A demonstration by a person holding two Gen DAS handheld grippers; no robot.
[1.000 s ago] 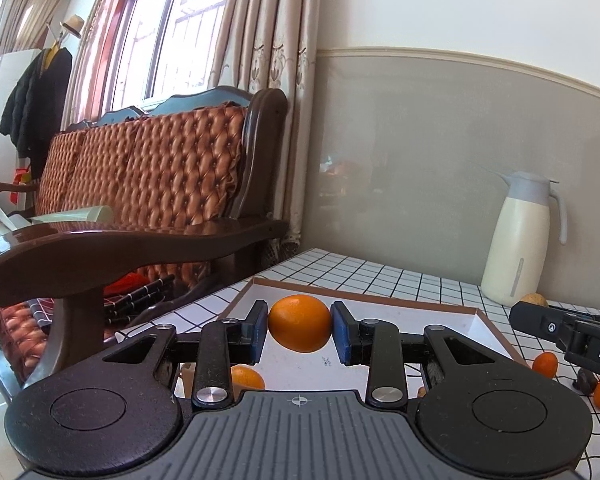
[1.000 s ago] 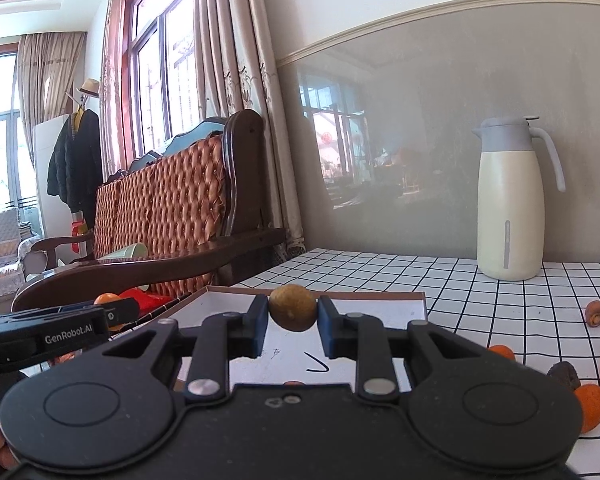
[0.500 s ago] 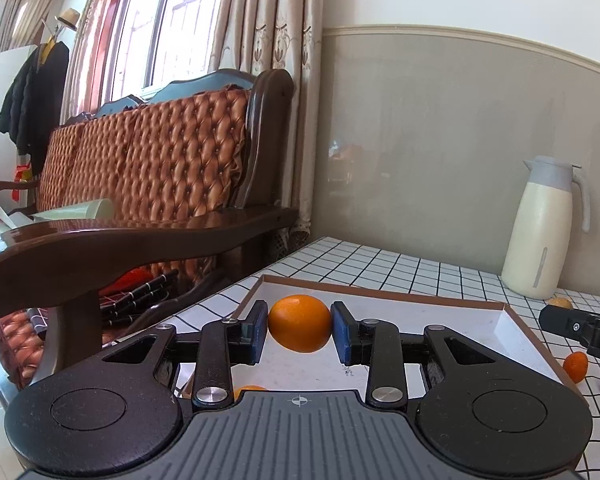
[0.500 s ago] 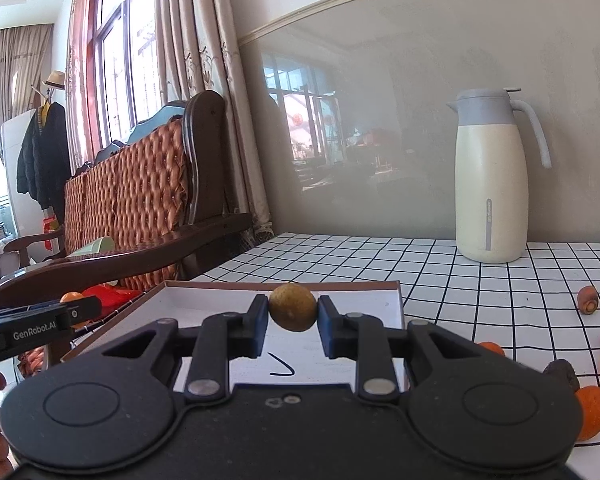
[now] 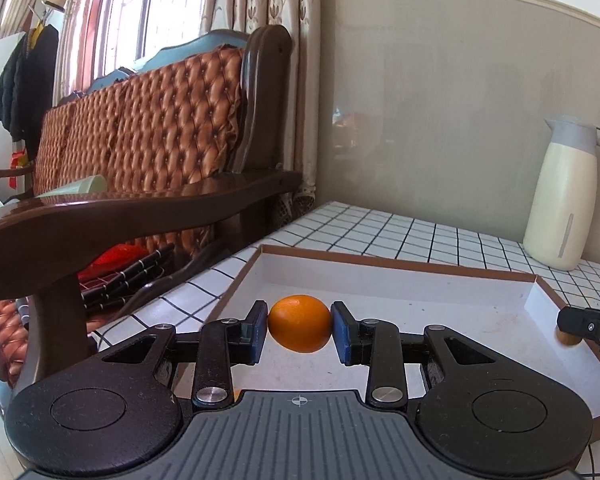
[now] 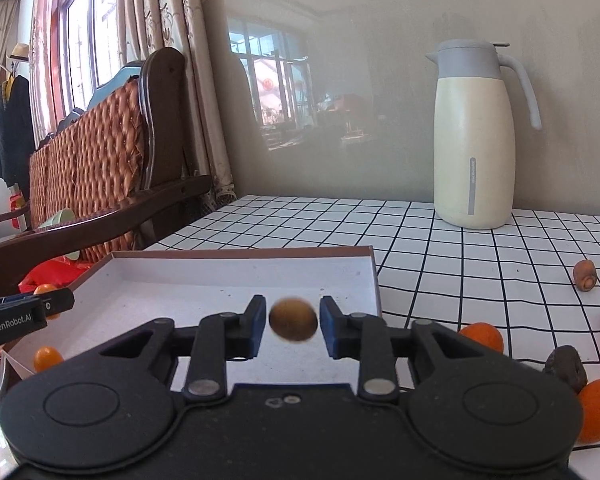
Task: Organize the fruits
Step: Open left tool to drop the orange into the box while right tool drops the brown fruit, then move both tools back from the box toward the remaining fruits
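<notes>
My left gripper point(image 5: 299, 324) is shut on an orange point(image 5: 299, 323) and holds it over the white tray point(image 5: 440, 276) with the brown rim. In the right wrist view my right gripper point(image 6: 293, 321) is opening over the same tray point(image 6: 180, 276). A small brown round fruit point(image 6: 293, 320) sits blurred between its blue pads with a gap on each side. The right gripper's tip point(image 5: 588, 326) shows at the tray's right edge in the left wrist view, with the brown fruit point(image 5: 565, 337) under it. A small orange fruit point(image 6: 48, 358) lies in the tray's near left part.
A cream thermos jug point(image 6: 476, 136) stands at the back of the checked table point(image 6: 440, 240). Several oranges point(image 6: 598, 410) and dark brown fruits point(image 6: 566, 366) lie loose on the right. A wooden sofa with a padded back point(image 5: 140, 132) stands left of the table.
Both grippers moved forward and slightly down over the tray. The right gripper's pads parted from the brown fruit, which now looks blurred between them. The left still grips the orange.
</notes>
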